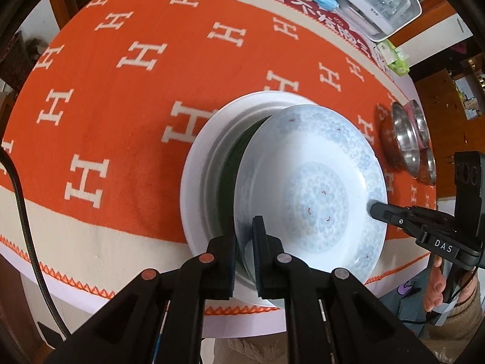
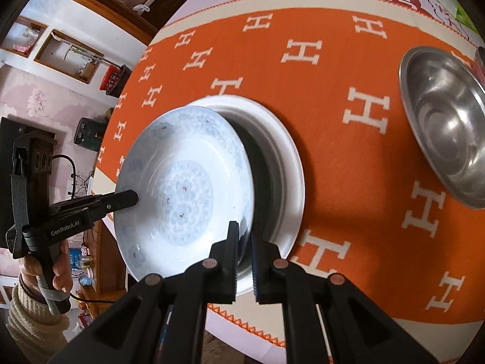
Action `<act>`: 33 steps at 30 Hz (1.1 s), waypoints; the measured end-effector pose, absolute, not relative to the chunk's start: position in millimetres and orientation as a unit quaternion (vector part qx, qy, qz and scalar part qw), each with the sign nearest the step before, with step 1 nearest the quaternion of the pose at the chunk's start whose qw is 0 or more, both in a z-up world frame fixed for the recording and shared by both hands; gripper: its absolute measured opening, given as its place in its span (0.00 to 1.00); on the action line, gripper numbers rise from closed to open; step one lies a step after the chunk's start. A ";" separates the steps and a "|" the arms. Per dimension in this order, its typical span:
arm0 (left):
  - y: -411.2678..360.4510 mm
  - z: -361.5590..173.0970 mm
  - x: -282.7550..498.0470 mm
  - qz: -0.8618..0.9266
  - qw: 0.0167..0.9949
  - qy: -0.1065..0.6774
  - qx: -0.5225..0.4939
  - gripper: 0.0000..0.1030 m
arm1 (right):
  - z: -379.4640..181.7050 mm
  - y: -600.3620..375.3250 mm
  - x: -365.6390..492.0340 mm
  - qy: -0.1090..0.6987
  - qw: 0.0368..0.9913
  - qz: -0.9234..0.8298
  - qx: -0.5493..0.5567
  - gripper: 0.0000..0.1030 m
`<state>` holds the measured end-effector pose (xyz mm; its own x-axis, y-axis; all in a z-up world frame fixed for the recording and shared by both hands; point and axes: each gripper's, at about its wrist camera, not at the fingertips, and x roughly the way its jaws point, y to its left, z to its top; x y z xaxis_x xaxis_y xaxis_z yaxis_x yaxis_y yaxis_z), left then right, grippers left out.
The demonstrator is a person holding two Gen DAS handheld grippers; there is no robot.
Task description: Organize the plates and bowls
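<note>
A pale blue patterned plate (image 1: 315,194) is held tilted above a larger white plate (image 1: 200,163) that lies on the orange tablecloth. My left gripper (image 1: 244,242) is shut on the blue plate's near rim. My right gripper (image 2: 244,242) is shut on the opposite rim of the same plate (image 2: 182,188); it also shows in the left wrist view (image 1: 382,209). The white plate (image 2: 291,170) lies below and behind it. My left gripper shows at the left of the right wrist view (image 2: 130,198).
Steel bowls (image 1: 406,145) stand at the right of the table; the large one is close in the right wrist view (image 2: 448,124). A white container (image 1: 382,0) and packets lie at the far edge. The table's near edge (image 1: 242,309) is just below the plates.
</note>
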<state>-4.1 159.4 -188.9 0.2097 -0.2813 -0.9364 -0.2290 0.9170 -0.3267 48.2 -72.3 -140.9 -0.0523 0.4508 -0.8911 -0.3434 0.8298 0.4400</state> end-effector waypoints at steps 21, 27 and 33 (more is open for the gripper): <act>143.6 -209.9 16.2 -0.007 0.746 0.644 -0.166 0.09 | -160.1 -68.1 50.3 0.666 0.695 0.268 0.031 0.07; 145.8 -207.6 19.6 -0.002 0.752 0.640 -0.160 0.14 | -158.3 -62.3 48.9 0.661 0.700 0.270 0.013 0.08; 144.1 -184.4 21.9 0.012 0.777 0.614 -0.140 0.62 | -150.3 -51.0 44.2 0.650 0.711 0.263 -0.042 0.13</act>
<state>21.9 144.1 -184.4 0.2468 -0.1538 -0.9568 -0.1909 0.9603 -0.2036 44.2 -51.0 -150.3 0.0152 0.3195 -0.9475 -0.4294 0.8578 0.2824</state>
